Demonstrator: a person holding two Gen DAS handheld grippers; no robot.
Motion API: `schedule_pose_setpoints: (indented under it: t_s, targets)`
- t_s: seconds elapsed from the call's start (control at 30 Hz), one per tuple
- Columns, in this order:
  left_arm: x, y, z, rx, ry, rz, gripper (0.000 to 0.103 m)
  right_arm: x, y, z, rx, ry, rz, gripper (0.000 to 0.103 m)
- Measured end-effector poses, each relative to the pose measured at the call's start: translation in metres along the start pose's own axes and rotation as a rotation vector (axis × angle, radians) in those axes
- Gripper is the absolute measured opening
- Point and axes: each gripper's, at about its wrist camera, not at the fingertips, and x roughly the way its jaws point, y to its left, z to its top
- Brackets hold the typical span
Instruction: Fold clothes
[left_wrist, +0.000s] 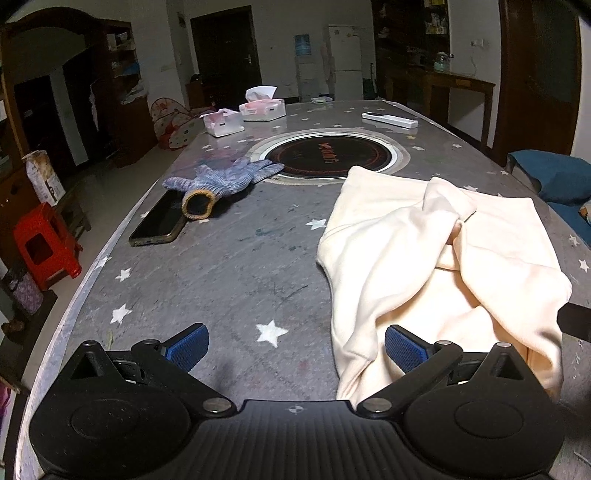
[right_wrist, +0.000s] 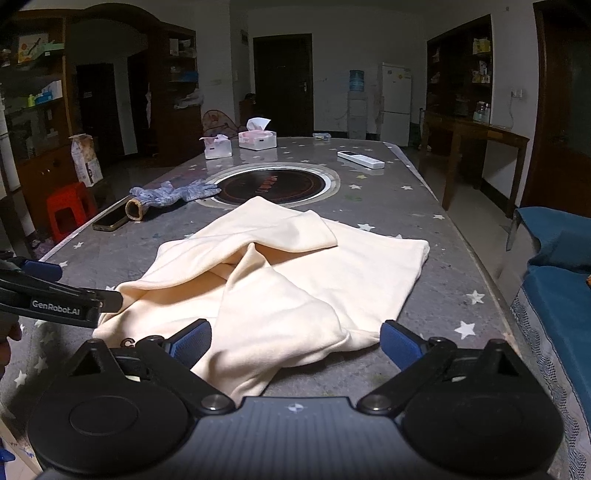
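Observation:
A cream garment (right_wrist: 295, 273) lies rumpled on the grey star-patterned table (right_wrist: 424, 206), partly folded over itself. It also shows in the left wrist view (left_wrist: 443, 258) at the right. My left gripper (left_wrist: 295, 347) is open and empty; its right finger rests over the garment's near left edge. My right gripper (right_wrist: 295, 343) is open and empty, with the garment's near edge between its fingers. The left gripper (right_wrist: 55, 295) shows from the side in the right wrist view, at the garment's left edge.
A blue knit glove (left_wrist: 225, 181) and a dark phone (left_wrist: 159, 221) lie left of the garment. A round inset cooktop (left_wrist: 325, 155), two tissue boxes (left_wrist: 262, 109), and a white remote (left_wrist: 389, 120) sit farther back. A blue sofa (right_wrist: 554, 280) stands at the right.

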Motion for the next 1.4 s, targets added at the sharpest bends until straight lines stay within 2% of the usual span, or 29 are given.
schedule_pose_setpoints:
  t_s: [0.57, 0.77, 0.93, 1.17, 1.23, 1.3, 1.4]
  targets:
    - [0.018, -0.010, 0.018, 0.025, 0.014, -0.013, 0.103, 0.021, 0.001, 0.016, 0.013, 0.008, 0.047, 0.088]
    - [0.024, -0.011, 0.025, 0.032, 0.014, -0.015, 0.103, 0.034, 0.006, 0.023, -0.001, 0.015, 0.060, 0.080]
    - [0.029, -0.012, 0.031, 0.038, 0.008, -0.023, 0.103, 0.050, 0.012, 0.031, -0.032, 0.024, 0.078, 0.077]
    - [0.030, -0.011, 0.032, 0.048, 0.005, -0.035, 0.103, 0.084, 0.018, 0.041, -0.066, 0.073, 0.117, 0.064]
    - [0.029, -0.010, 0.033, 0.048, 0.002, -0.044, 0.103, 0.094, 0.022, 0.044, -0.090, 0.080, 0.114, 0.062]
    - [0.028, -0.010, 0.033, 0.050, -0.001, -0.054, 0.103, 0.102, 0.022, 0.046, -0.100, 0.088, 0.117, 0.054]
    - [0.025, -0.013, 0.034, 0.065, -0.010, -0.073, 0.103, 0.112, 0.018, 0.049, -0.089, 0.104, 0.116, 0.050]
